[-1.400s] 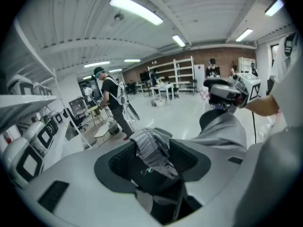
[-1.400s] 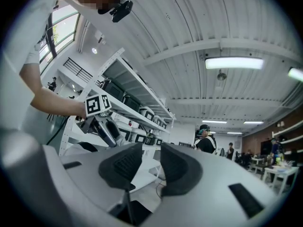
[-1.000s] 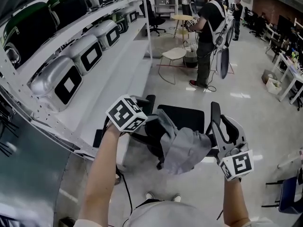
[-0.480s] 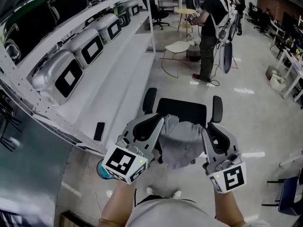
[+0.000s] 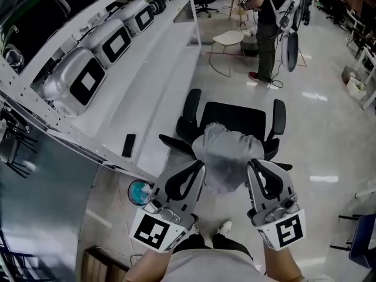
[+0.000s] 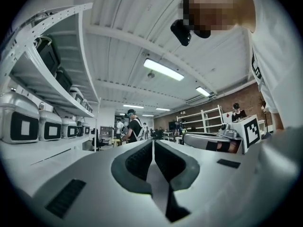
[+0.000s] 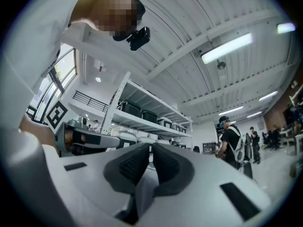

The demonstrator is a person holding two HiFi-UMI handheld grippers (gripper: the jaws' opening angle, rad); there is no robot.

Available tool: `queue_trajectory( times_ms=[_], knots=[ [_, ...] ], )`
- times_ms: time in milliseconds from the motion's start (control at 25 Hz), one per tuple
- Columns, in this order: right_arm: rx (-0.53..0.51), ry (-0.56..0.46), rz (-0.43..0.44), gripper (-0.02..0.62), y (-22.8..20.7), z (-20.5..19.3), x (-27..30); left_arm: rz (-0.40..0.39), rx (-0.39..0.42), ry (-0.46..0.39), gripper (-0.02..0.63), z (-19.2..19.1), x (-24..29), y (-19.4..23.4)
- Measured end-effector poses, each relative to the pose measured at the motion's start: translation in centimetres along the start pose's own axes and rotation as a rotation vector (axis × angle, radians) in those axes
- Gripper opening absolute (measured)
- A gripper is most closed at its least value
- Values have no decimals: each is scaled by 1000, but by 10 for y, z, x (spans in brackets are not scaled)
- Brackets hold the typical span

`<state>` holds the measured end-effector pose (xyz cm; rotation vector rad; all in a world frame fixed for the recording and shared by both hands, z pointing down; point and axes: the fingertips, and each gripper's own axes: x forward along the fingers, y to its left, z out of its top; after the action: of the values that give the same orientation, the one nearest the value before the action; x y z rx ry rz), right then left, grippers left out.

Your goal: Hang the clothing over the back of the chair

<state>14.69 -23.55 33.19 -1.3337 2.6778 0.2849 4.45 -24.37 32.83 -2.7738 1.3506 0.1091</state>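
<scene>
A grey piece of clothing [image 5: 222, 154] hangs bunched between my two grippers, above the near side of a black office chair [image 5: 238, 116]. It hides the chair's back. My left gripper [image 5: 198, 168] is shut on the garment's left edge, and a strip of grey cloth [image 6: 158, 193] shows between its pads. My right gripper [image 5: 251, 164] grips the right edge with its jaws still closing, and cloth [image 7: 142, 188] lies between its pads too. In their own views the left gripper [image 6: 153, 143] and right gripper [image 7: 151, 146] point about level across the room.
White shelving with silver cases [image 5: 88, 81] runs along the left, with a dark phone [image 5: 128, 144] on its lowest shelf. A teal object [image 5: 140, 191] lies on the floor by the chair. A person [image 5: 270, 16] stands at the back beside a white chair [image 5: 229, 40].
The left gripper swung in from the left to the garment. Both grippers closed on it and drew back toward me, so the clothing is now raised and stretched between them.
</scene>
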Motion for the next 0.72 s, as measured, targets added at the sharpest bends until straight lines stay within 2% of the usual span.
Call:
queue_trajectory(
  times_ms=[160, 280, 440, 720],
  knots=[
    [15, -1, 4, 34, 19, 3, -8, 1, -6, 8, 21, -4, -14, -3],
    [19, 46, -36, 34, 34, -2, -19, -14, 2, -4, 20, -10, -25, -12],
    [22, 93, -82, 34, 68, 1, -34, -65, -64, -9, 15, -22, -59, -30],
    [1, 164, -95, 34, 141, 4, -48, -166, -178, -19, 15, -42, -120, -44]
  ],
)
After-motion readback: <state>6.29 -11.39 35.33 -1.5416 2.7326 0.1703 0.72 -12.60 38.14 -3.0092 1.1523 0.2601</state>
